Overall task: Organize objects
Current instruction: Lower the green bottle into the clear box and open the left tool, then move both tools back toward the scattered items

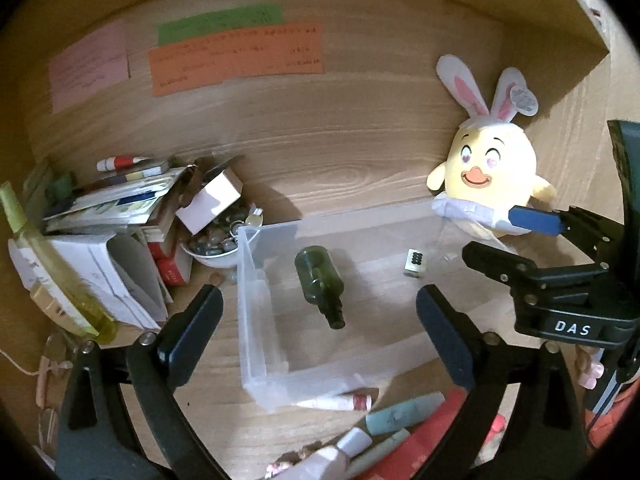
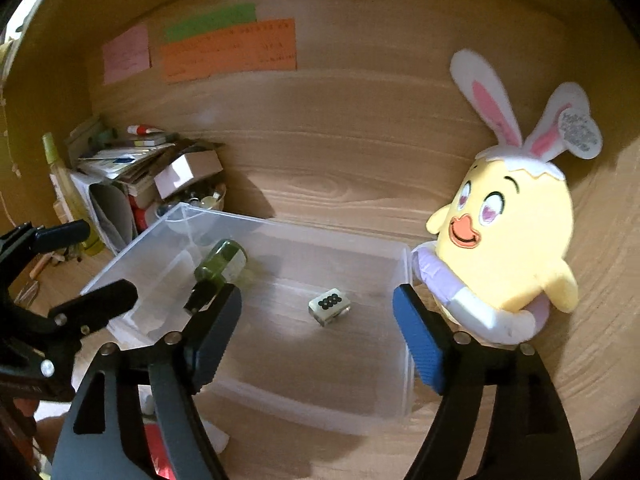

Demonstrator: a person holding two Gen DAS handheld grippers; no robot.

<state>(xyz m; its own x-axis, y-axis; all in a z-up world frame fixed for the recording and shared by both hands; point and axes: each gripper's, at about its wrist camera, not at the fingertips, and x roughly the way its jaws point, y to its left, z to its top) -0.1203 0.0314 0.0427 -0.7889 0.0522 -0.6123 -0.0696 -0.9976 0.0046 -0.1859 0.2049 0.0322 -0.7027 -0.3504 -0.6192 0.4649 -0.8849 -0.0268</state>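
Note:
A clear plastic bin stands on the wooden desk. Inside lie a small dark green bottle on its side and a white tile with black dots. My left gripper is open and empty above the bin's near side. My right gripper is open and empty above the bin; it also shows in the left wrist view at the right. A yellow chick plush with bunny ears leans on the back wall beside the bin.
A pile of books, boxes and a bowl of beads sits at the left with a yellow-green bottle. Tubes and pens lie in front of the bin. Coloured notes hang on the back wall.

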